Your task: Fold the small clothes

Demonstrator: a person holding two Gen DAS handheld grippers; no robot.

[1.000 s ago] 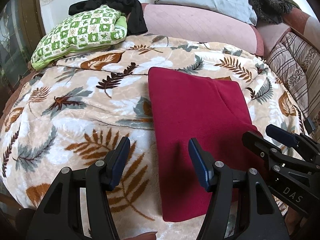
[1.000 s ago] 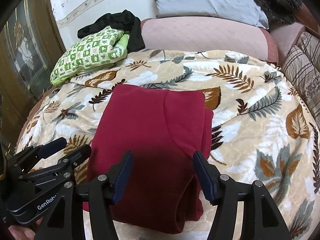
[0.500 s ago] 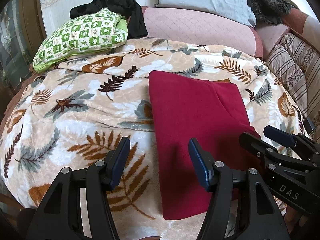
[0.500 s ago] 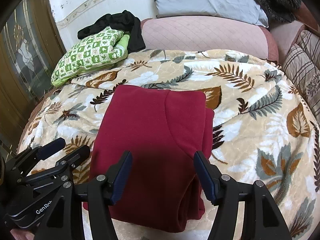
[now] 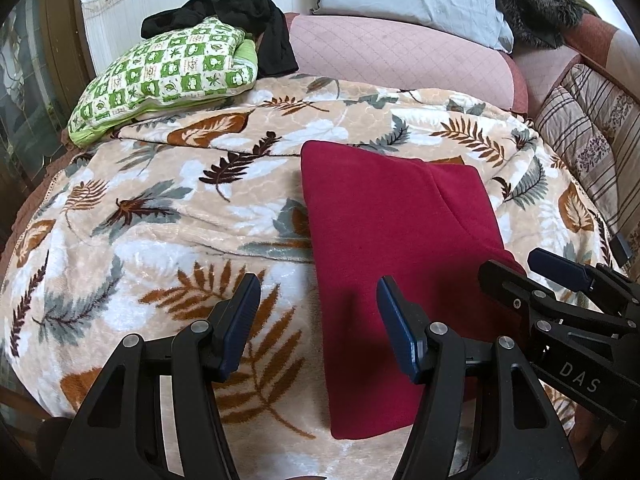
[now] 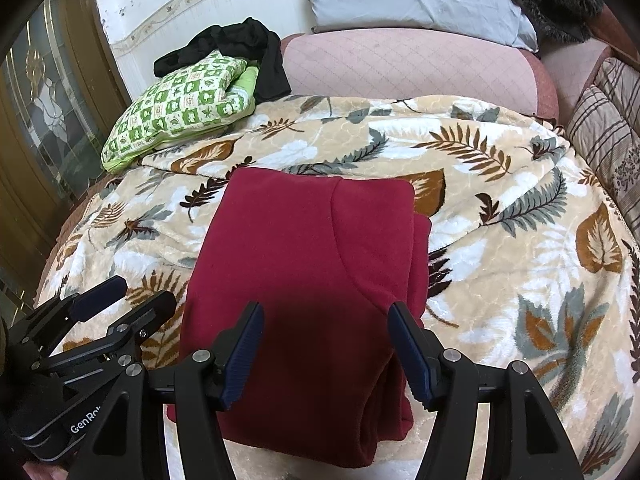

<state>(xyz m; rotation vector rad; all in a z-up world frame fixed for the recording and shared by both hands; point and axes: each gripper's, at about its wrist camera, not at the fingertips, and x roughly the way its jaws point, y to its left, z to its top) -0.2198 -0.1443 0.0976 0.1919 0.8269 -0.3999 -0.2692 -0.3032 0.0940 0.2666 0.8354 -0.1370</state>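
One folded red garment (image 6: 304, 280), two tongs spread, empty.

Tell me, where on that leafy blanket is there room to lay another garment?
The widest bare stretch of the leaf-patterned beige blanket lies left of the folded dark red garment, below the green checked pillow. Another lies right of it, toward the striped cushion. The near edge is crowded by both open grippers.
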